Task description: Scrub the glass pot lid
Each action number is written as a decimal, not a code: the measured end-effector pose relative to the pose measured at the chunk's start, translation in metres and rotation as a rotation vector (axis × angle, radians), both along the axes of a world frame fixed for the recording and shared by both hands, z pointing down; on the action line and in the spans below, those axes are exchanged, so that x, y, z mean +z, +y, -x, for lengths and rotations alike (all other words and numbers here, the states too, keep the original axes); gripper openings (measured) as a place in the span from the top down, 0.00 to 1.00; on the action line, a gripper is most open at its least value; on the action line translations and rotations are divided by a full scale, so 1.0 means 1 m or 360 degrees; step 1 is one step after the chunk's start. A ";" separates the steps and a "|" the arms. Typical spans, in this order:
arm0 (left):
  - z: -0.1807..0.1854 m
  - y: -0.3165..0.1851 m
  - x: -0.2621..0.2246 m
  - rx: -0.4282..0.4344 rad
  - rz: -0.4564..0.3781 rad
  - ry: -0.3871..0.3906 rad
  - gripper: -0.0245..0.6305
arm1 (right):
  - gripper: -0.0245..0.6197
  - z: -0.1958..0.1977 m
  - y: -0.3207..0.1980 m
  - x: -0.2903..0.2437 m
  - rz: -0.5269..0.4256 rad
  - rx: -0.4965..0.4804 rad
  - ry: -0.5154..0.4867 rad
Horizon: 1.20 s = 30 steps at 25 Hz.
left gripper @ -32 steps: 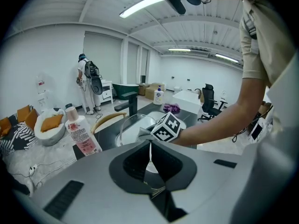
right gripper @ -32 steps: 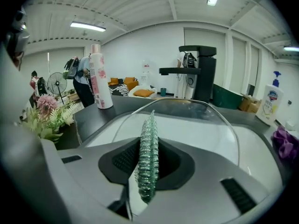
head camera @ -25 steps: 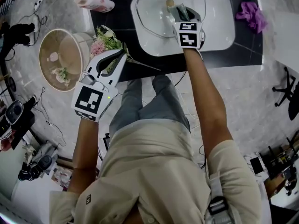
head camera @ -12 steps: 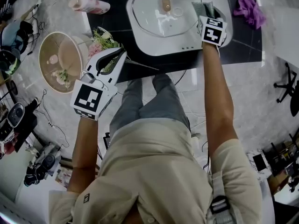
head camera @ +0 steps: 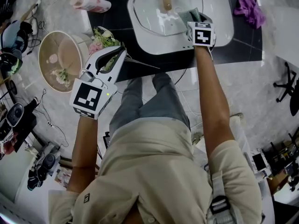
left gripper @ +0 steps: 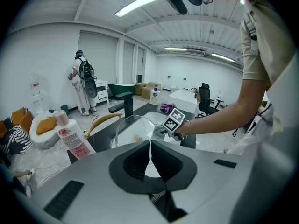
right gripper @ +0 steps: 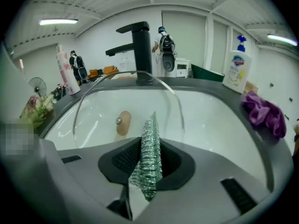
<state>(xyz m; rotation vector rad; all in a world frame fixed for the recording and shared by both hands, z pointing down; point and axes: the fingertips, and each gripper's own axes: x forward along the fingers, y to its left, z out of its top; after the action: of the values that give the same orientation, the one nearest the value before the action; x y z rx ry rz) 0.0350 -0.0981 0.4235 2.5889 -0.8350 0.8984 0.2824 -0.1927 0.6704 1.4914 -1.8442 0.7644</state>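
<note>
Nearest the person's body, the left gripper (left gripper: pixel 150 147) is held over the counter edge, jaws pressed together with nothing between them. Further out, the right gripper (head camera: pixel 192 18) reaches over the white sink (head camera: pixel 222 13), its jaws clamped on a green glittery scouring cloth (right gripper: pixel 147 164). The cloth meets the right rim of the glass pot lid (head camera: pixel 156 15), which lies in the sink, its knob (head camera: pixel 167 3) up. Behind stands a black faucet (right gripper: pixel 136 45).

Beige short-sleeved shirt (head camera: pixel 154 171), grey trousers (head camera: pixel 145 106), grey left gripper (head camera: pixel 121 54) and right gripper (head camera: pixel 190 17) with black-and-white square markers.
</note>
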 end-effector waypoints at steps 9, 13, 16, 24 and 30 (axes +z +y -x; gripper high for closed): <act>0.023 0.012 0.006 -0.0052 0.0007 0.0015 0.93 | 0.82 0.149 0.003 0.001 0.0044 -0.0500 -0.0085; 0.037 0.018 0.010 -0.0095 0.0022 0.0023 0.93 | 0.82 0.180 0.010 0.008 0.0091 -0.0581 -0.0009; 0.047 0.021 0.012 -0.0140 0.0024 0.0025 0.93 | 0.82 0.183 0.010 0.010 0.0099 -0.0600 0.0007; 0.067 0.019 0.012 -0.0168 0.0008 0.0027 0.93 | 0.82 0.167 -0.006 0.009 0.0000 -0.0636 0.0157; 0.081 0.019 0.004 -0.0159 -0.0023 0.0031 0.93 | 0.82 0.135 0.001 0.019 0.0095 -0.0592 0.0193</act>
<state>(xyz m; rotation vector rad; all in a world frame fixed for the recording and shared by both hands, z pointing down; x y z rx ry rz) -0.0456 -0.0787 0.4277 2.5387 -0.9599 0.8407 0.1478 -0.1918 0.6892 1.0864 -1.9115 0.5318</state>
